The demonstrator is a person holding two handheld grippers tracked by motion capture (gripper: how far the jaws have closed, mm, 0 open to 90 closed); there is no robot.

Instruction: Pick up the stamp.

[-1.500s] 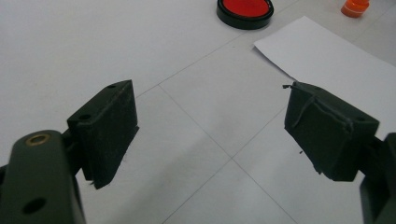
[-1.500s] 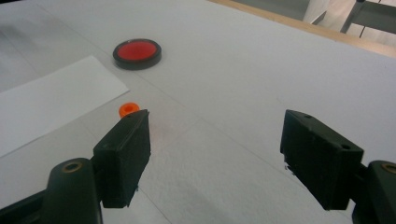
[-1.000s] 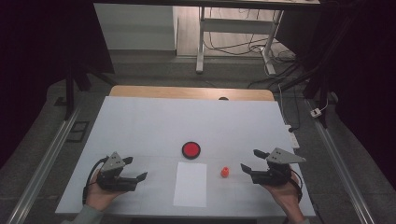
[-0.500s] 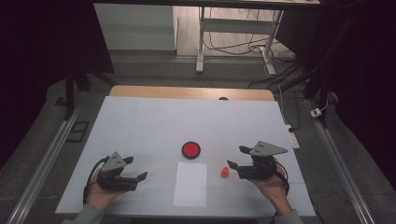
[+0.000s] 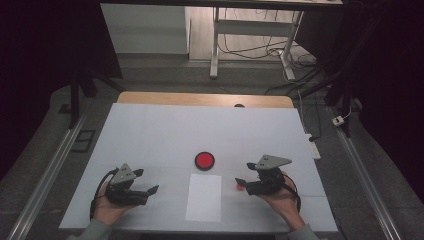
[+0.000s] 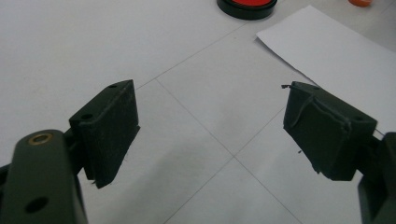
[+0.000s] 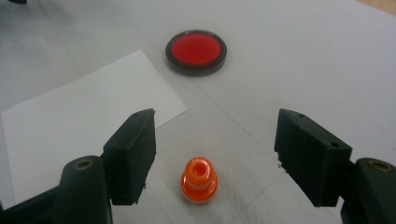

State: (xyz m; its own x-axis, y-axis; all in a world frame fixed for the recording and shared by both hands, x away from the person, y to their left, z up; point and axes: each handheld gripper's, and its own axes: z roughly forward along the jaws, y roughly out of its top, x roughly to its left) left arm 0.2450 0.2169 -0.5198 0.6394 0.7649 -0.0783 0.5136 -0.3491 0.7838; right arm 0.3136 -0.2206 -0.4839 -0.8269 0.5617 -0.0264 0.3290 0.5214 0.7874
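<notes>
Your right gripper (image 5: pixel 244 184) sits low over the table (image 5: pixel 150 130) near its front edge, jaws wide and just now narrowing a little, with the small orange stamp (image 7: pixel 199 179) standing upright between them; the pads do not yet touch it, so nothing is gripped. The stamp stands just right of the white paper sheet (image 5: pixel 204 197) and in front of the round red ink pad (image 5: pixel 204 160). Your left gripper (image 5: pixel 148 182) rests toward the front left corner, jaws open and empty, well clear of the sheet. By my judgement the work is at its start: the stamp is not lifted, and the sheet bears no mark. Closing and lifting remain. Room is ample: the far half of the table and both side edges leave free passage.
</notes>
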